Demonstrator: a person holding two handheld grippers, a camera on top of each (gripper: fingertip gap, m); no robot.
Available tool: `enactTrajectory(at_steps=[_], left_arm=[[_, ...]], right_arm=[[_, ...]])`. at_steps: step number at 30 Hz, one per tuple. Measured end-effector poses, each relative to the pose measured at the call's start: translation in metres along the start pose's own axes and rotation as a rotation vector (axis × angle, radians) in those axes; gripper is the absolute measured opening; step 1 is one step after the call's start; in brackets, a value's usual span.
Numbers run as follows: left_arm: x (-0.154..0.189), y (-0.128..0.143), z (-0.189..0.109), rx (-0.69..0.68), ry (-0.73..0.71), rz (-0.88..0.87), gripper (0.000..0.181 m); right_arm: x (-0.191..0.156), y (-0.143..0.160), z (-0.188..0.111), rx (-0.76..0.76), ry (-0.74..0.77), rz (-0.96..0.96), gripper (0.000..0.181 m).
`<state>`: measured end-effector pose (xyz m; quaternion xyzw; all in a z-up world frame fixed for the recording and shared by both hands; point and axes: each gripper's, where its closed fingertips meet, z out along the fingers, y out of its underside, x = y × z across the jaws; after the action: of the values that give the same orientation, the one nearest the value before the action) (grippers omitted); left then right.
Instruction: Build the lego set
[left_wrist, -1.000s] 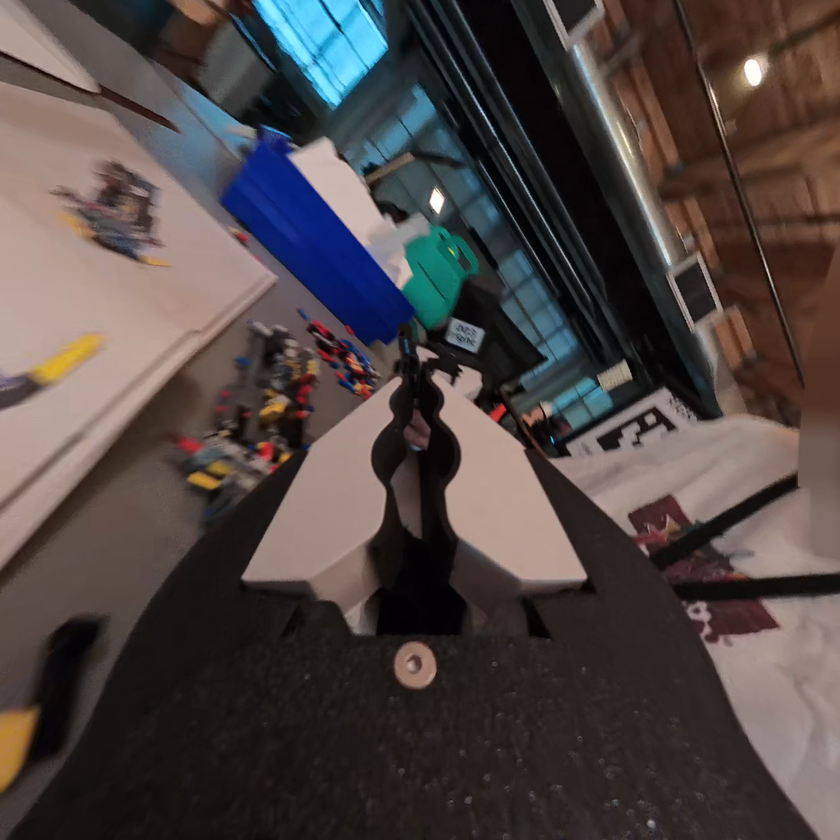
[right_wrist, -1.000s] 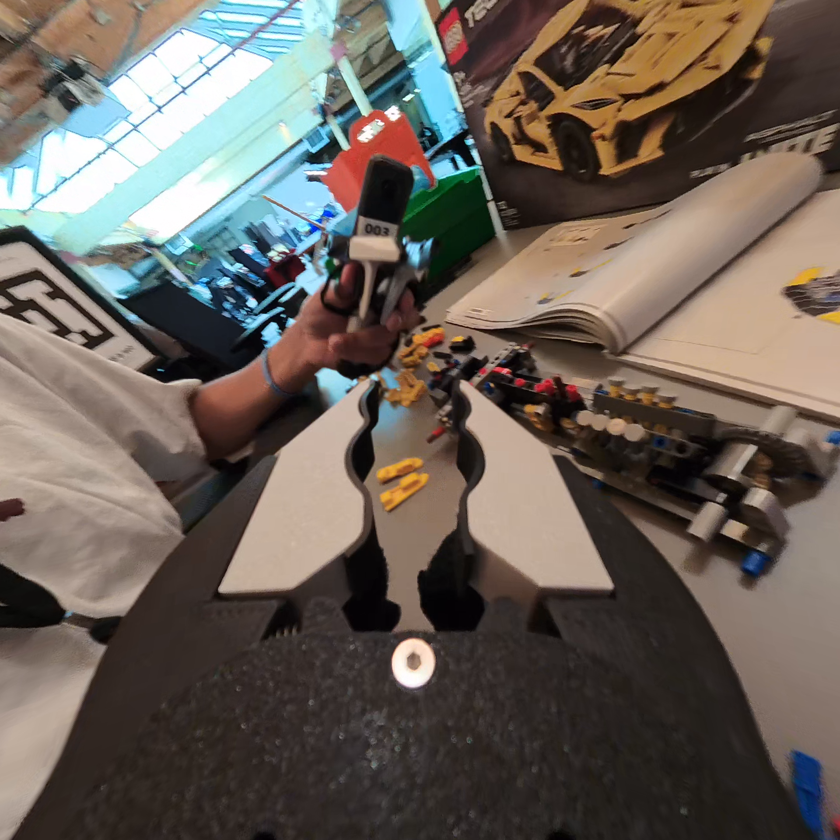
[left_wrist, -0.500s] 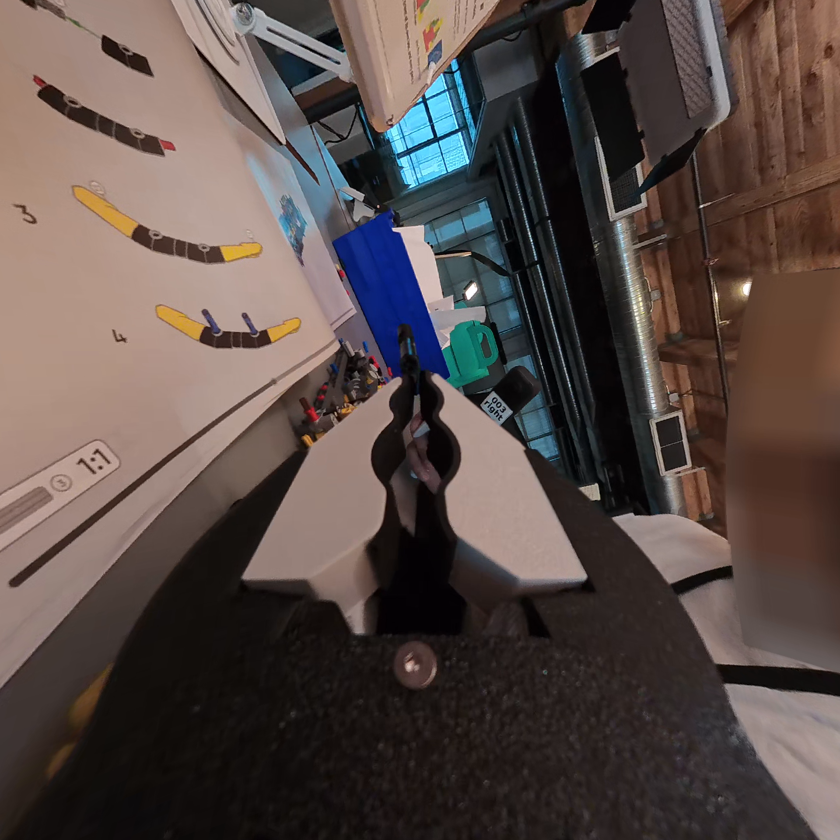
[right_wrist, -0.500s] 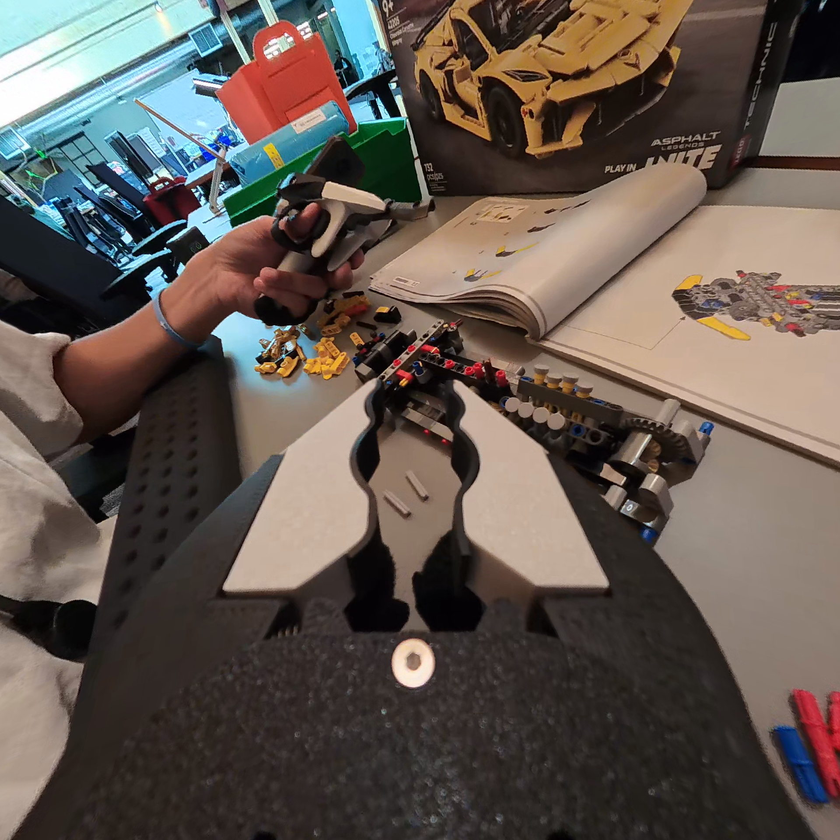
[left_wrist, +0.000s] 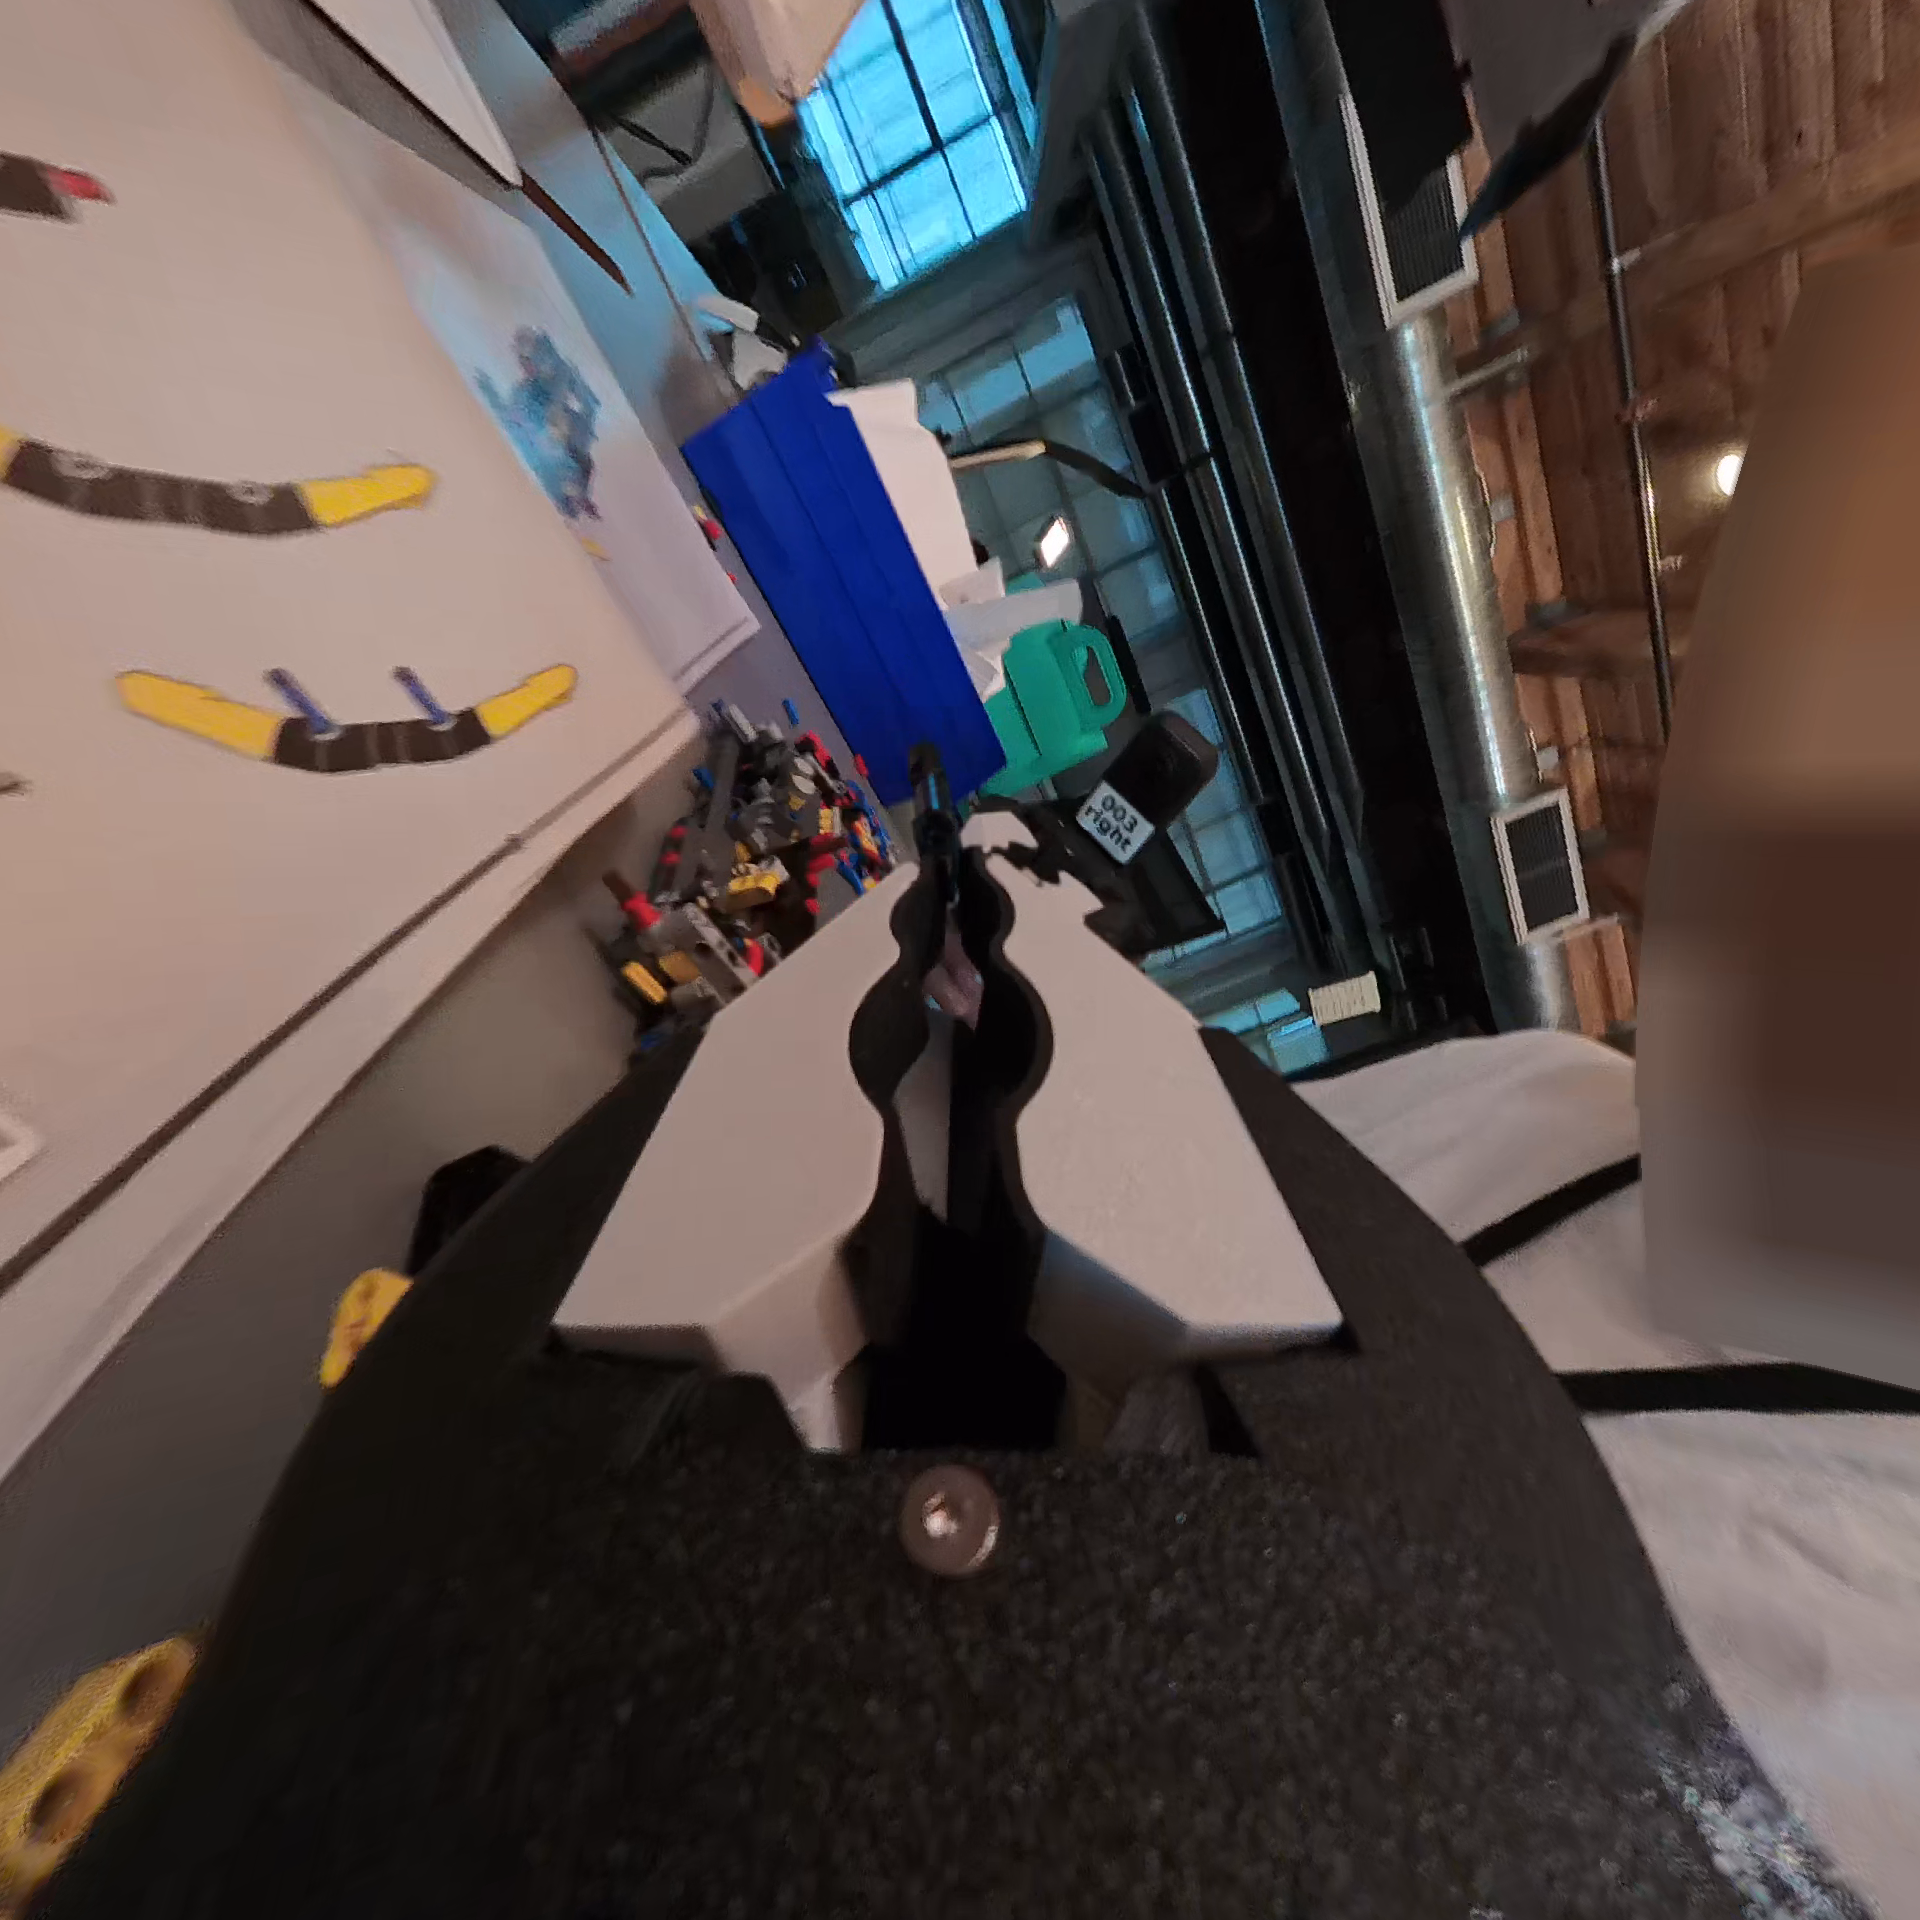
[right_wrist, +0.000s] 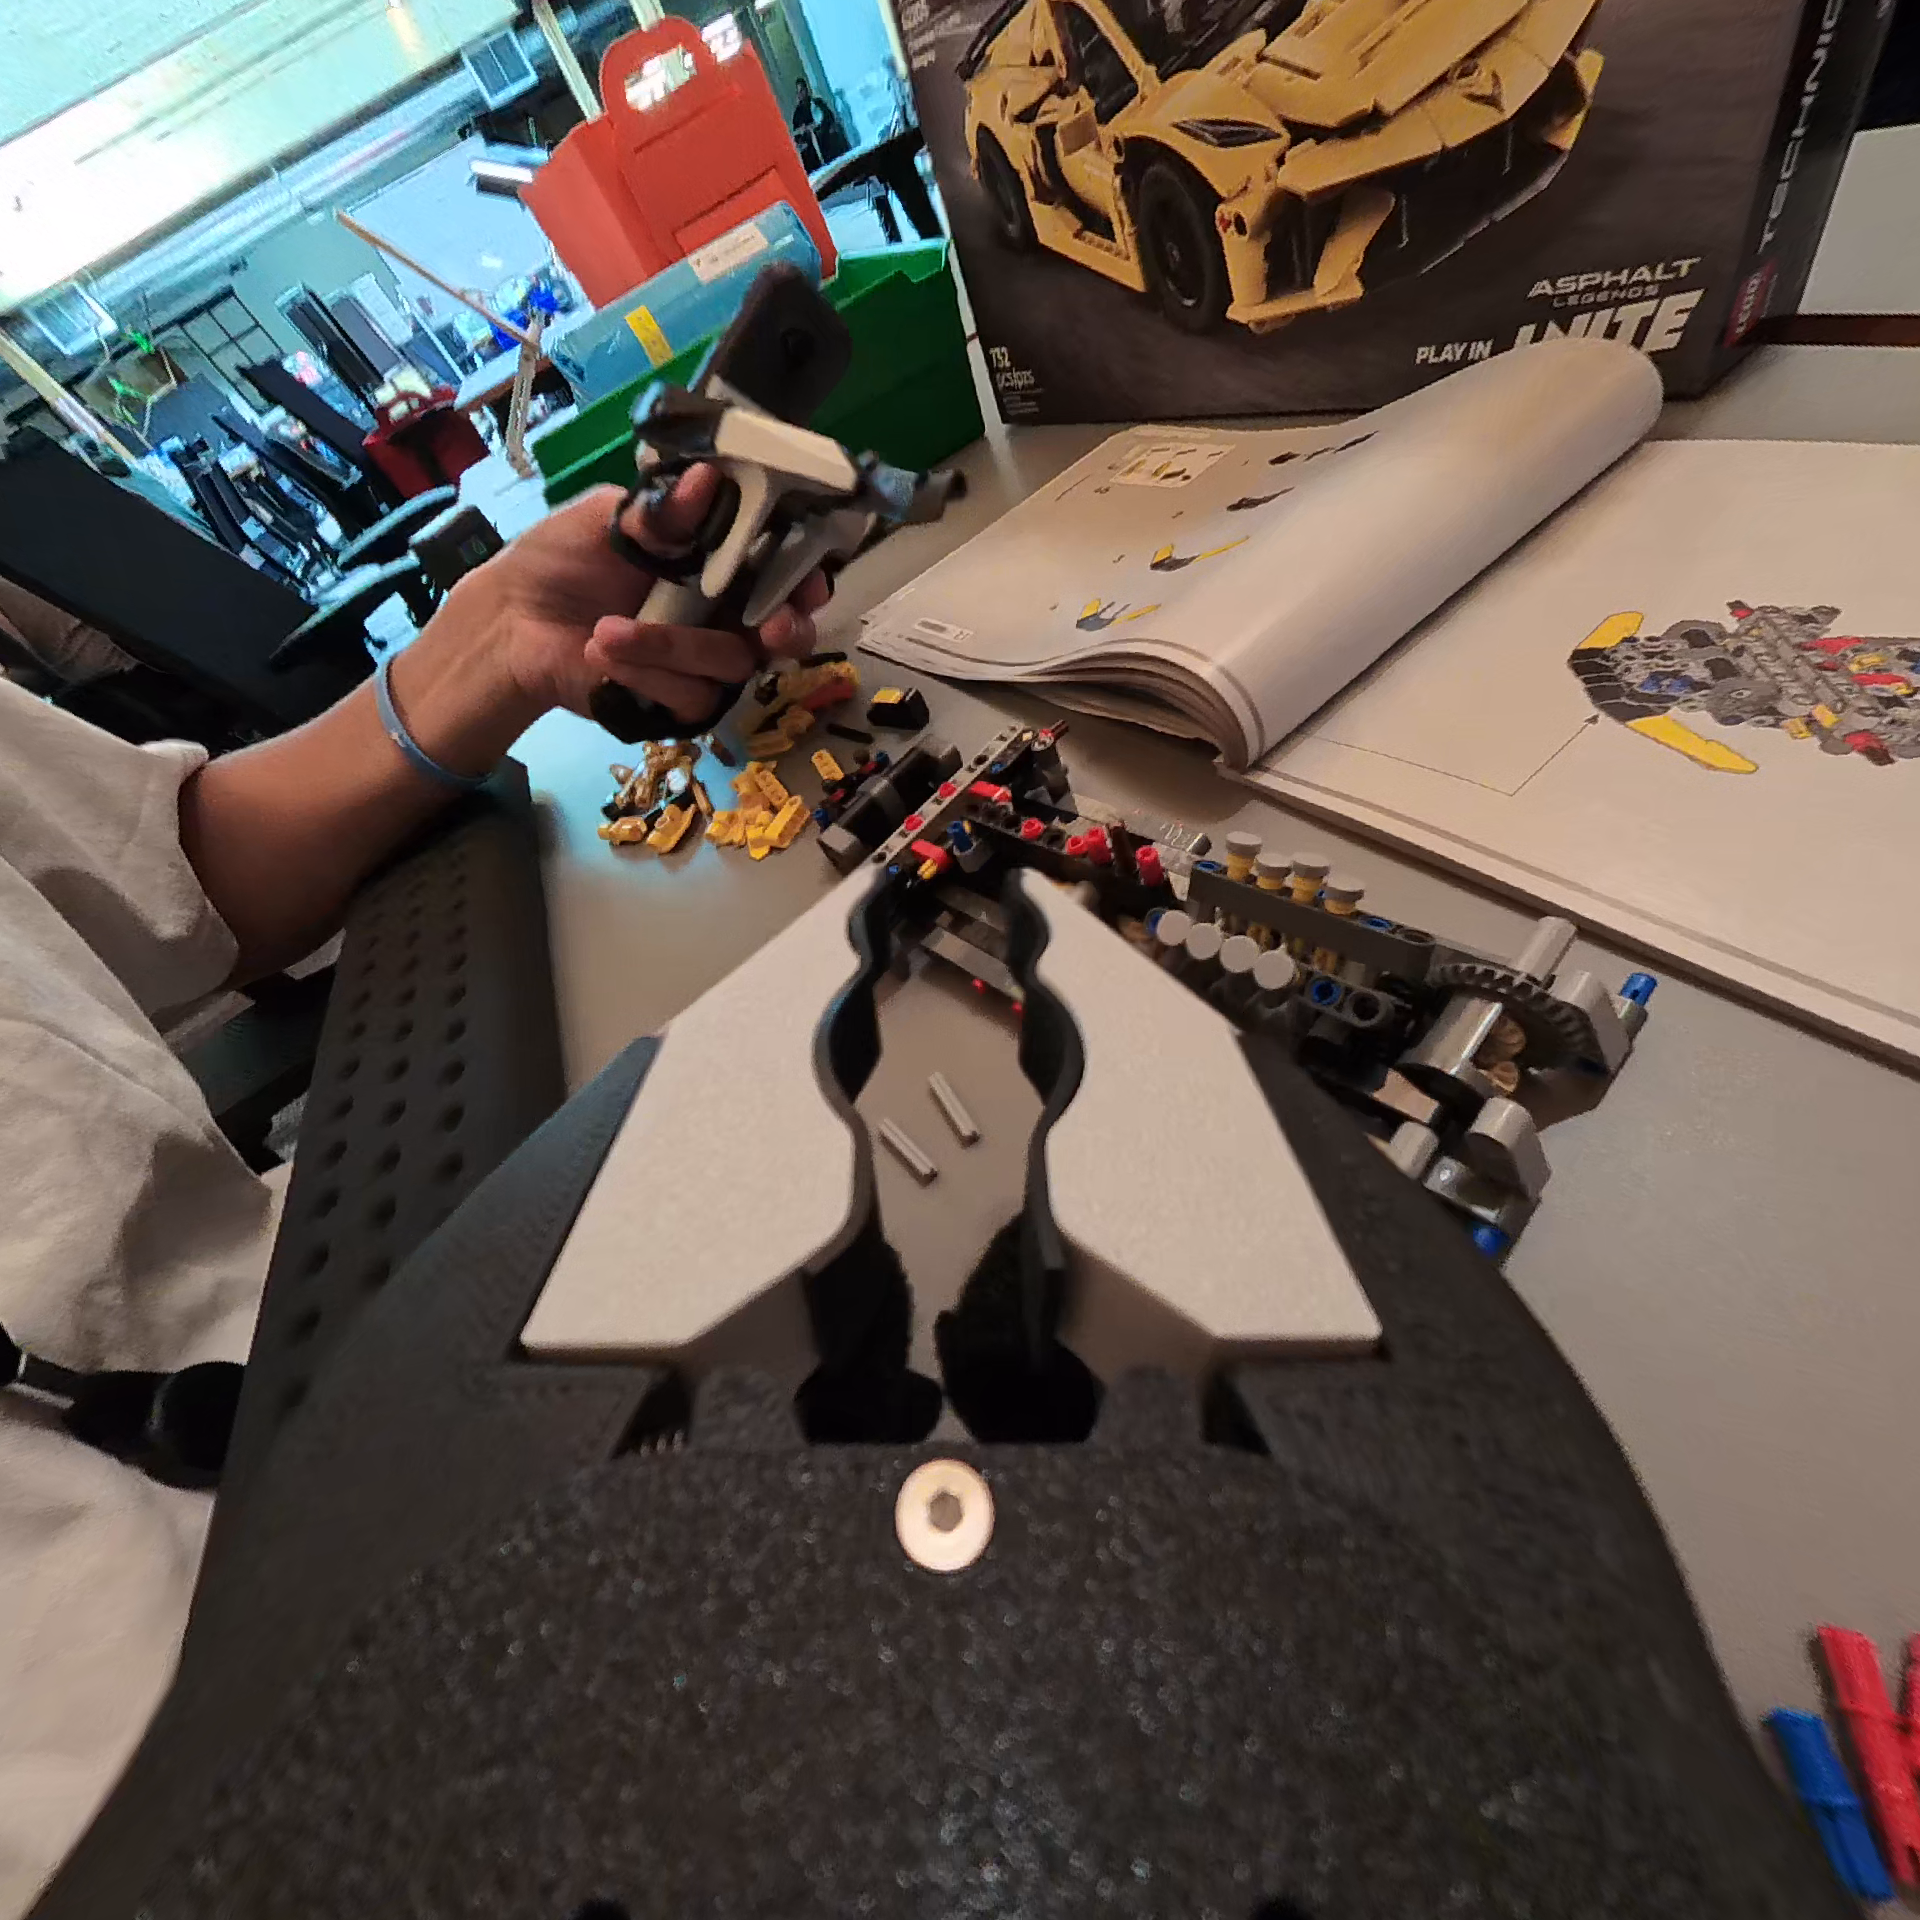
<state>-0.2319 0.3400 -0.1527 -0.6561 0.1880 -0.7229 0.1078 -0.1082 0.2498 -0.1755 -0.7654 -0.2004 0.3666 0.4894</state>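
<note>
Below, two grey pins (right_wrist: 928, 1124) between the parted right claw (right_wrist: 943, 902); left claw (left_wrist: 940, 883) clamped on one black piece (left_wrist: 932, 805).

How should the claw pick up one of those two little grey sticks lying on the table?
Grip the nearer grey axle across its thin middle, coming straight down from above. It lies flat on the table, so only its long sides offer hold. The right claw is open; turn it crosswise to the stick.

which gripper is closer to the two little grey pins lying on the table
Right. The right gripper hangs open just above the two grey pins; the left gripper is raised farther back, over the yellow pieces.
</note>
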Motion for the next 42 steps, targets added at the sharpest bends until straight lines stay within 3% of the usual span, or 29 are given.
enactTrajectory(at_steps=[2, 7, 10, 14, 16, 20, 23, 27, 29, 31, 33, 36, 42], left_arm=[[0.011, 0.011, 0.007, -0.06, 0.035, 0.05, 0.001], [0.039, 0.052, 0.028, -0.246, 0.129, 0.218, 0.0], [0.053, 0.069, 0.04, -0.282, 0.183, 0.294, 0.0], [0.066, 0.079, 0.05, -0.283, 0.25, 0.307, 0.0], [0.071, 0.081, 0.053, -0.276, 0.278, 0.309, 0.001], [0.081, 0.087, 0.056, -0.258, 0.322, 0.321, 0.001], [0.082, 0.094, 0.059, -0.279, 0.317, 0.337, 0.001], [0.08, 0.096, 0.062, -0.274, 0.289, 0.39, 0.004], [0.077, 0.098, 0.066, -0.286, 0.273, 0.395, 0.025], [0.082, 0.101, 0.071, -0.283, 0.297, 0.385, 0.031], [0.089, 0.101, 0.076, -0.254, 0.334, 0.382, 0.027], [0.087, 0.098, 0.083, -0.215, 0.313, 0.39, 0.006], [0.08, 0.098, 0.082, -0.232, 0.279, 0.403, 0.005]], right_arm=[[0.0, 0.003, -0.003, -0.025, 0.003, -0.023, 0.011], [0.031, -0.013, -0.036, 0.066, 0.166, -0.04, 0.014], [0.015, -0.02, -0.052, 0.123, 0.098, 0.025, 0.015], [-0.054, -0.016, -0.019, 0.089, -0.199, 0.145, 0.024], [-0.075, -0.02, -0.004, 0.135, -0.262, 0.195, 0.025], [-0.087, -0.034, 0.007, 0.235, -0.261, 0.183, 0.022], [-0.093, -0.038, 0.008, 0.231, -0.271, 0.171, 0.007], [-0.091, -0.033, 0.007, 0.208, -0.233, 0.157, 0.006], [-0.093, -0.034, 0.005, 0.242, -0.22, 0.108, 0.006], [-0.092, -0.037, 0.005, 0.301, -0.192, 0.072, 0.006], [-0.089, -0.036, 0.009, 0.312, -0.156, 0.053, 0.005], [-0.092, -0.037, 0.012, 0.321, -0.158, 0.049, 0.006], [-0.086, -0.028, 0.011, 0.276, -0.155, 0.061, 0.008]])
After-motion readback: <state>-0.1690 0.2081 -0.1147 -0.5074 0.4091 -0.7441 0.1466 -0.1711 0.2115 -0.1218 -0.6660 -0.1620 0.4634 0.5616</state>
